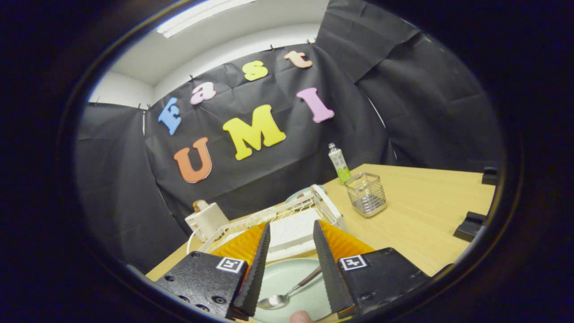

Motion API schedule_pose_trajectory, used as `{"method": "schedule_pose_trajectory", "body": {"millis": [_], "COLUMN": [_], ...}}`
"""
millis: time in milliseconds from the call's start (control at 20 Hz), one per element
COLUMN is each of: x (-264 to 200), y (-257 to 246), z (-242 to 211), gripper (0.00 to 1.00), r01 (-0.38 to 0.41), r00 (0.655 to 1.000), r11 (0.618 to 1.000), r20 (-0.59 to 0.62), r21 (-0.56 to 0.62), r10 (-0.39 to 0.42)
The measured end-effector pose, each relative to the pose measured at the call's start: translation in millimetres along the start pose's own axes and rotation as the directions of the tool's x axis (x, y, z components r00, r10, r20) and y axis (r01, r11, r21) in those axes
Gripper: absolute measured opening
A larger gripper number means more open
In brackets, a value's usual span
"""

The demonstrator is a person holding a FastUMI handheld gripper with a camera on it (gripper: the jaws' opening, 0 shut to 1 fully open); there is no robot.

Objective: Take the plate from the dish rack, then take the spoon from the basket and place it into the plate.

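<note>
A pale green plate (282, 278) lies on the wooden table (426, 215) just below and between my fingers. A metal spoon (287, 294) with a dark handle rests in the plate, bowl toward the left finger, handle running under the right finger. My gripper (291, 233) stands open above the plate, fingers spread, holding nothing. Beyond the fingers stands the white wire dish rack (291, 220) with a white tray in it. The wire mesh basket (366, 194) stands further right on the table.
A small bottle (339, 162) with green liquid stands behind the basket. A white appliance (206, 220) sits left of the rack. Dark blocks (470, 226) lie at the table's right side. A fingertip (301, 317) shows at the plate's near rim.
</note>
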State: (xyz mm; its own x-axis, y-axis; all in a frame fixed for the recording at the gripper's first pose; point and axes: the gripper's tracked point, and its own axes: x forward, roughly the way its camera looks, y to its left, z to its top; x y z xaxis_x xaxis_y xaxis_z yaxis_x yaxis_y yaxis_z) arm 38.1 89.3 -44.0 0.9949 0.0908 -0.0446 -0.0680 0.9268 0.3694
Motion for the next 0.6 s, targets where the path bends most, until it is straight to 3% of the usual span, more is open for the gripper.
{"method": "schedule_pose_trajectory", "body": {"millis": [250,600], "x": [-17,-42], "y": [8,26], "z": [22,63], "gripper": [0.94,0.99], "r01": [-0.019,-0.031], "r00": [0.999,0.992], "r11": [0.981,0.953], "r20": [0.044,0.107], "r21": [-0.191,-0.301], "r10": [0.027,0.066]}}
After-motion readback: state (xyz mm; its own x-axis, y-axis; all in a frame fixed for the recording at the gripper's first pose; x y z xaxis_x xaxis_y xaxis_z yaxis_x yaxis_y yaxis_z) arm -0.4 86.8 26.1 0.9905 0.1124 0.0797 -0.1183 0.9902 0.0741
